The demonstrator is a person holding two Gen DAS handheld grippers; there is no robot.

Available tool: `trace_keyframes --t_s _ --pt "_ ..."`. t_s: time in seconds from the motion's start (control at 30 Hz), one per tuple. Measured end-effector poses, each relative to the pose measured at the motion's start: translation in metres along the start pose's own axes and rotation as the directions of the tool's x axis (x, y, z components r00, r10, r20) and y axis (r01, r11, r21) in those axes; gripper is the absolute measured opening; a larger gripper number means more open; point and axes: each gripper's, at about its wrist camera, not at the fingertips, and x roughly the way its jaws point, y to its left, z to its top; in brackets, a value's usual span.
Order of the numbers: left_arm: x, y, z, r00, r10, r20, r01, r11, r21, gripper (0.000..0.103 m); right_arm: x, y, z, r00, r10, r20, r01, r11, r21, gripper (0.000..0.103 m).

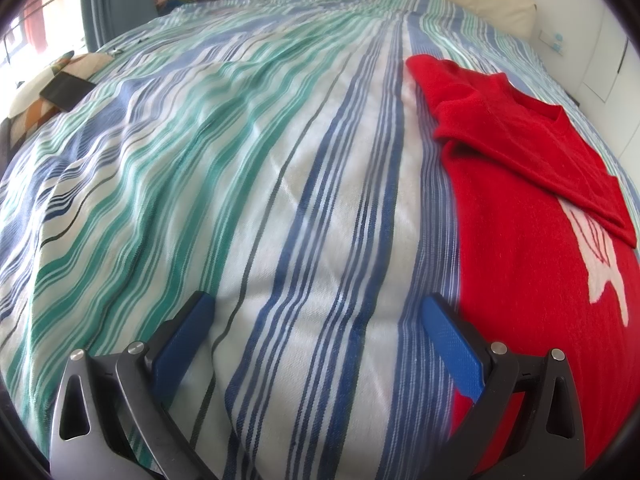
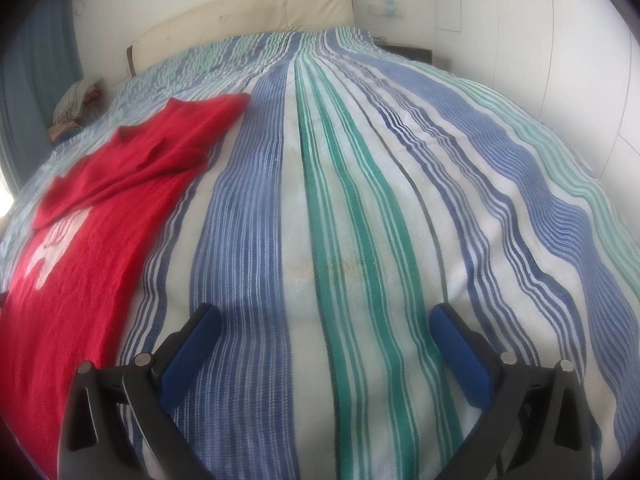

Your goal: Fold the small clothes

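A small red knit sweater (image 1: pixel 528 216) with a white motif lies flat on the striped bedspread (image 1: pixel 248 184), at the right of the left wrist view. Its sleeves are folded across the chest. My left gripper (image 1: pixel 318 308) is open and empty, just left of the sweater's side edge, its right finger near the hem. In the right wrist view the sweater (image 2: pixel 88 248) lies at the left. My right gripper (image 2: pixel 324 316) is open and empty over bare bedspread (image 2: pixel 360 208), to the right of the sweater.
A dark phone (image 1: pixel 66 90) lies on a patterned cushion at the bed's far left. A pile of clothes (image 2: pixel 78 100) sits by the cream headboard (image 2: pixel 256 12). A blue curtain (image 2: pixel 32 60) hangs at the left; white wardrobe doors (image 2: pixel 580 60) stand at the right.
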Motion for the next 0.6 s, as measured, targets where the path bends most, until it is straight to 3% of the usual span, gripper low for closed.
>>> trace_keyframes --t_s 0.23,0.37,0.47,0.57,0.6 --pt "-0.003 0.001 0.002 1.000 0.006 -0.003 -0.006 1.000 -0.009 0.102 0.000 0.000 0.000 1.000 -0.003 0.000 0.003 1.000 -0.002 0.103" --pt "-0.012 0.012 0.024 0.999 -0.043 0.022 0.044 0.998 -0.050 0.102 0.000 0.000 0.000 1.000 -0.003 0.000 0.003 1.000 -0.002 0.103" --pt "0.003 0.027 0.050 1.000 -0.003 0.030 0.005 0.998 -0.065 0.102 0.000 0.000 -0.001 1.000 -0.001 0.000 0.001 1.000 -0.001 0.103" --pt "0.040 0.042 0.060 0.999 -0.009 -0.051 0.006 0.998 -0.068 0.103 0.000 0.000 -0.001 1.000 -0.002 0.000 0.002 1.000 -0.001 0.103" --pt "0.041 0.041 0.058 1.000 -0.003 -0.019 0.001 0.998 -0.060 0.103 0.000 0.000 -0.001 1.000 -0.002 0.000 0.002 1.000 -0.001 0.103"
